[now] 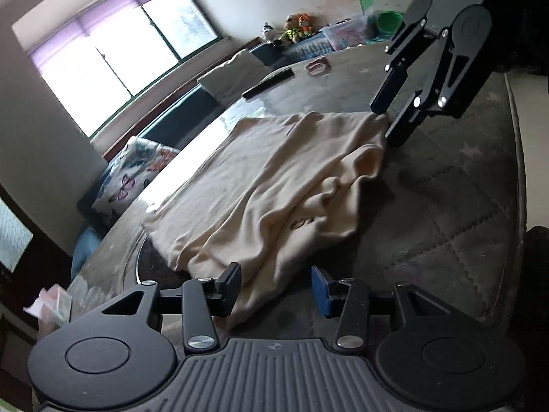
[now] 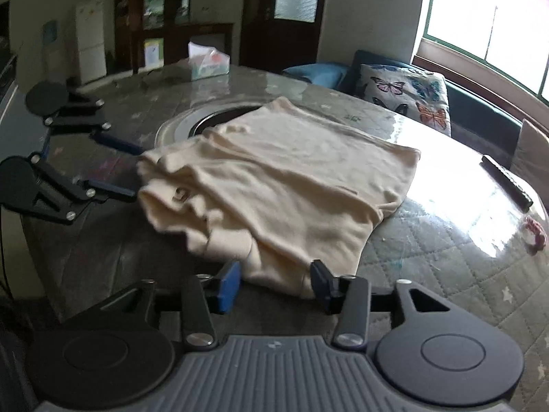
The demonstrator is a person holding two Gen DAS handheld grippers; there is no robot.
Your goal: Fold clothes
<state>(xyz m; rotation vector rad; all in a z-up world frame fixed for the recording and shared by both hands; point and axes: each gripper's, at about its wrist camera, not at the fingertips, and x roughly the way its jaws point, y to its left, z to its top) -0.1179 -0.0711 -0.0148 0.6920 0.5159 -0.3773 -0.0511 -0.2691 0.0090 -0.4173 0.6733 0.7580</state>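
A cream garment lies partly folded and rumpled on the quilted round table; it also shows in the right wrist view. My left gripper is open, its jaws either side of the garment's near edge; it also shows in the right wrist view at the garment's left edge. My right gripper is open with the garment's near corner between its jaws; it also shows in the left wrist view at the garment's far corner.
A black remote and a small pink item lie on the table near the window side. A tissue box stands at the far edge. A sofa with a butterfly cushion runs beside the table.
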